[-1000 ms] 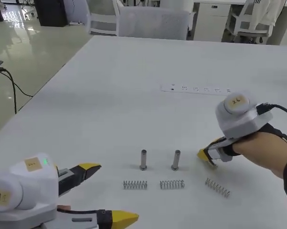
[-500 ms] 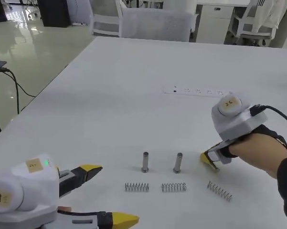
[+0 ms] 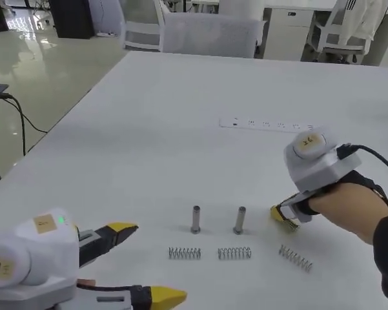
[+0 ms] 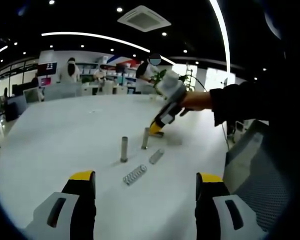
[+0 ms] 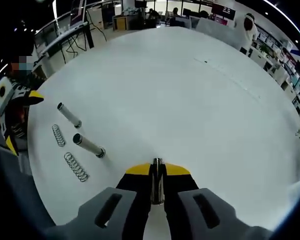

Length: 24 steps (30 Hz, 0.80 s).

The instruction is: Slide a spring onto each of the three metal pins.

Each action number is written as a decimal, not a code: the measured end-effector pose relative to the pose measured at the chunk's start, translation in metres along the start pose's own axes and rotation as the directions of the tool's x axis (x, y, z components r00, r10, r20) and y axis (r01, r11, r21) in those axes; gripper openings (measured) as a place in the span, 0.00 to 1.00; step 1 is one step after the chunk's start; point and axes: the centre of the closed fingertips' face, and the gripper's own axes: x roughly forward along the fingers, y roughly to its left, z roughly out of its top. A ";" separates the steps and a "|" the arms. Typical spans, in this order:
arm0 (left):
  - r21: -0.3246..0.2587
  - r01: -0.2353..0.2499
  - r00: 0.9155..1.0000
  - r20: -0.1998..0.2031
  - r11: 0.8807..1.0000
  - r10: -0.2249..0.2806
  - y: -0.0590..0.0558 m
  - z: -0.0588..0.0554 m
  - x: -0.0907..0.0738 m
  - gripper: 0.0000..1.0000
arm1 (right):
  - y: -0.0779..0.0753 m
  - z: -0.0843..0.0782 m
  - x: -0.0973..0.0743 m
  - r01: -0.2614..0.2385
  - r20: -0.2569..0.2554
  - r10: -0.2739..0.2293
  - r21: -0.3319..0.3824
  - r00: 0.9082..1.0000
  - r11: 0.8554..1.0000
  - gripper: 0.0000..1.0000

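Note:
Two metal pins (image 3: pixel 195 219) (image 3: pixel 240 220) stand upright on the white table (image 3: pixel 181 129). In front of them lie three springs (image 3: pixel 184 253) (image 3: pixel 234 253) (image 3: pixel 294 256) in a row. My right gripper (image 3: pixel 284 216) sits low over the table just right of the pins, shut on a third metal pin (image 5: pixel 157 181) whose tip pokes out between the yellow fingertips. My left gripper (image 3: pixel 145 261) hovers at the near left, open and holding nothing. From it, the pins (image 4: pixel 124 149) (image 4: pixel 145 138), two springs (image 4: pixel 135 174) (image 4: pixel 156 156) and the right gripper (image 4: pixel 157 127) lie ahead.
A white power strip (image 3: pixel 268 123) lies across the table behind the right gripper, whose cable (image 3: pixel 374 158) trails to the right. Chairs (image 3: pixel 206 32) stand at the far edge. The table's left edge drops to the floor.

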 end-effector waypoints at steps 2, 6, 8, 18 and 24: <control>0.001 0.001 1.000 0.000 1.000 -0.001 0.000 0.000 0.000 0.79 | 0.001 0.001 -0.004 -0.006 0.011 0.006 0.009 1.000 1.000 0.05; 0.003 0.007 1.000 0.001 1.000 -0.007 -0.002 0.000 0.001 0.78 | 0.005 0.001 -0.016 -0.011 0.036 0.010 0.021 0.999 1.000 0.05; 0.007 0.011 1.000 0.000 1.000 -0.011 -0.003 0.001 0.002 0.78 | 0.008 0.002 -0.023 -0.011 0.049 0.010 0.022 0.999 1.000 0.05; 0.020 0.018 1.000 0.002 1.000 -0.018 -0.007 0.005 0.002 0.78 | 0.018 0.002 -0.036 -0.023 0.099 0.021 0.021 0.995 1.000 0.05; 0.025 0.019 1.000 0.001 1.000 -0.019 -0.008 0.006 0.001 0.78 | 0.020 0.001 -0.039 -0.025 0.114 0.022 0.025 0.993 0.999 0.05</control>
